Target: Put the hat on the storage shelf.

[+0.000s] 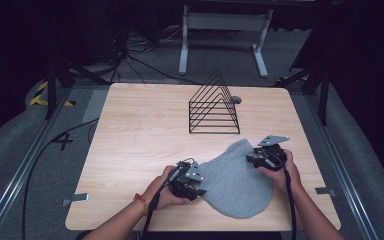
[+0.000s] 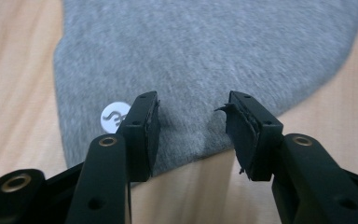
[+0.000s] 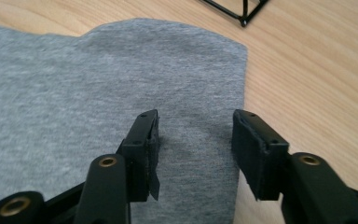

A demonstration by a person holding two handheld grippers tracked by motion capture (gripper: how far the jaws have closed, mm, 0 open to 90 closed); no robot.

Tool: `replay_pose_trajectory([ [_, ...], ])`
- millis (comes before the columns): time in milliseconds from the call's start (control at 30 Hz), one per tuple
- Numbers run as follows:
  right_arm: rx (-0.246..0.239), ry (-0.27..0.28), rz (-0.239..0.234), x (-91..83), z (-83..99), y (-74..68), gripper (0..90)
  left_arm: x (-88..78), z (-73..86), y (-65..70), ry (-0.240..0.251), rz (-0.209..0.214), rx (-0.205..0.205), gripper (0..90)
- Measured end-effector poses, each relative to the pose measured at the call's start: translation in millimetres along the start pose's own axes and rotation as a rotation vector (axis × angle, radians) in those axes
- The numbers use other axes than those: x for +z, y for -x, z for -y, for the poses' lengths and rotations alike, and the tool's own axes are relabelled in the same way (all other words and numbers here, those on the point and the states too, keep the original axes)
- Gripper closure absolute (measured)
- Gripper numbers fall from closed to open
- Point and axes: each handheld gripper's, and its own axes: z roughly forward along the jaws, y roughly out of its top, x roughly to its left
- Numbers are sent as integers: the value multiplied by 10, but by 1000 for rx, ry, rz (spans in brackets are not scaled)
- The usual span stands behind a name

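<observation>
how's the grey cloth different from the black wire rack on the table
The grey cloth lies flat and soft at the table's near edge, between the left gripper and right gripper. The black wire rack stands upright, a rigid open triangle frame, farther back and untouched. Both rest on the wooden table.

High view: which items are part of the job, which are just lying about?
In the job:
- grey cloth, flat on the table
- left gripper, jaws open at its edge
- right gripper, jaws open over its edge

Lying about:
- black wire rack
- table
</observation>
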Motion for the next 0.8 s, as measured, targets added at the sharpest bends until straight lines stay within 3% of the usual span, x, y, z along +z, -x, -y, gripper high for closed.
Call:
replay_pose_trajectory([
  [167, -11, 0, 49, 44, -62, -66, 462, 51, -72, 134, -13, 32, 31, 548],
  [233, 3, 10, 32, -5, -41, -73, 457, 66, -95, 149, -11, 48, 29, 526],
  [300, 25, 34, -3, -117, -2, -78, 470, 46, -116, 151, -15, 30, 43, 502],
  [467, -19, 67, -89, -476, 158, -279, 472, -62, -189, -37, 27, 21, -1, 498],
  [600, -55, 79, -168, -682, 346, -509, 477, -71, -336, -232, 64, -27, -9, 499],
  [667, -62, 77, -220, -729, 429, -601, 482, -29, -445, -330, 69, -37, -12, 499],
  [800, -92, 60, -271, -752, 528, -773, 516, 146, -647, -458, 66, -38, 9, 504],
])
